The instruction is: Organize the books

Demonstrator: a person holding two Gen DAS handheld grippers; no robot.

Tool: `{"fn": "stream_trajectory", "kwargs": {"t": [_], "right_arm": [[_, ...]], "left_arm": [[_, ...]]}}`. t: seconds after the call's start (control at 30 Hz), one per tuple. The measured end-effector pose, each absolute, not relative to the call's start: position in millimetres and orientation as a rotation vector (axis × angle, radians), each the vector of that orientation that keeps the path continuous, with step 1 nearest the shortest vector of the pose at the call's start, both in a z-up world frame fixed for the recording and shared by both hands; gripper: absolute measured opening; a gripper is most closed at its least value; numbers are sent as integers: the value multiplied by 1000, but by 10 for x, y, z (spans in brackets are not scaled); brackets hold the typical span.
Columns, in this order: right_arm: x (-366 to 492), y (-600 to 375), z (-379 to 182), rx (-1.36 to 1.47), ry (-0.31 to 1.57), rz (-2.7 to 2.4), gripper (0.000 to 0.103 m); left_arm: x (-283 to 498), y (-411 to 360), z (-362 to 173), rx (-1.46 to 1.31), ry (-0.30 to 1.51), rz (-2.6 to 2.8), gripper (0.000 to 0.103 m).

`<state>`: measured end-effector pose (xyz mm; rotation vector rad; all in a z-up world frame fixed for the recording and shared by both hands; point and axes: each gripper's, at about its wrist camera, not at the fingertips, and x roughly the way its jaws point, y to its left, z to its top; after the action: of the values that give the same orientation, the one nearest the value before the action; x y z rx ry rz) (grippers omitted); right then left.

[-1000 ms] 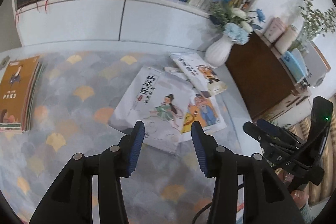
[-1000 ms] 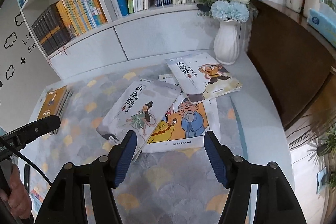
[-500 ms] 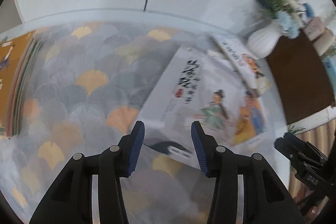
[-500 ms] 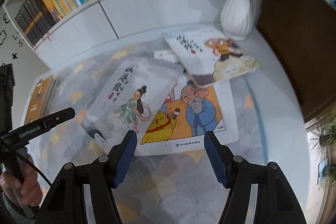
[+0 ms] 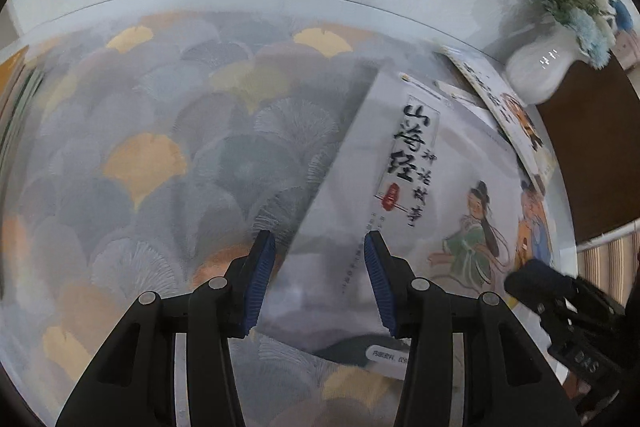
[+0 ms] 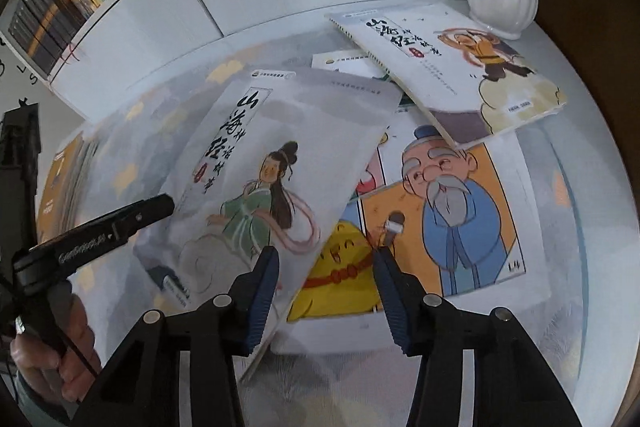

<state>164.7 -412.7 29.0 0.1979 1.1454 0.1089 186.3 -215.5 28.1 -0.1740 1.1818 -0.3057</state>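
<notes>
Both grippers have dropped closer over the glossy grey book (image 6: 280, 163) at frame centre. The right gripper (image 6: 326, 291) has just been narrowing, its ribbed blue pads astride the book's lower corner without pressing it. The left gripper (image 5: 318, 279) stands partly open over the book's left edge, empty.

Cloth (image 5: 168, 163) left of books (image 6: 280, 163) lies bare.

Both grippers lowered toward books (image 6: 280, 163); right jaws narrowed

both grippers point steeply down – left gripper (image 5: 318, 277) jaws apart, right gripper (image 6: 326, 297) jaws apart, just been closing; a hand (image 6: 52, 359) grips the left handle.
</notes>
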Motion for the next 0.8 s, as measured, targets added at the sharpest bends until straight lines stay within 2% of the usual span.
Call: {"fn": "stream_trajectory", "kwargs": {"t": [0.33, 0.6, 0.8], "right_arm": [[1518, -4062, 310, 162, 1163, 194, 48], [709, -4093, 236, 47, 1222, 282, 48], [222, -4331, 97, 136, 1309, 279, 48]], "left_arm": [[1251, -2157, 274, -201, 1252, -453, 44], [208, -2194, 237, -218, 1329, -526, 44], [-236, -2208, 232, -224, 1330, -515, 44]]}}
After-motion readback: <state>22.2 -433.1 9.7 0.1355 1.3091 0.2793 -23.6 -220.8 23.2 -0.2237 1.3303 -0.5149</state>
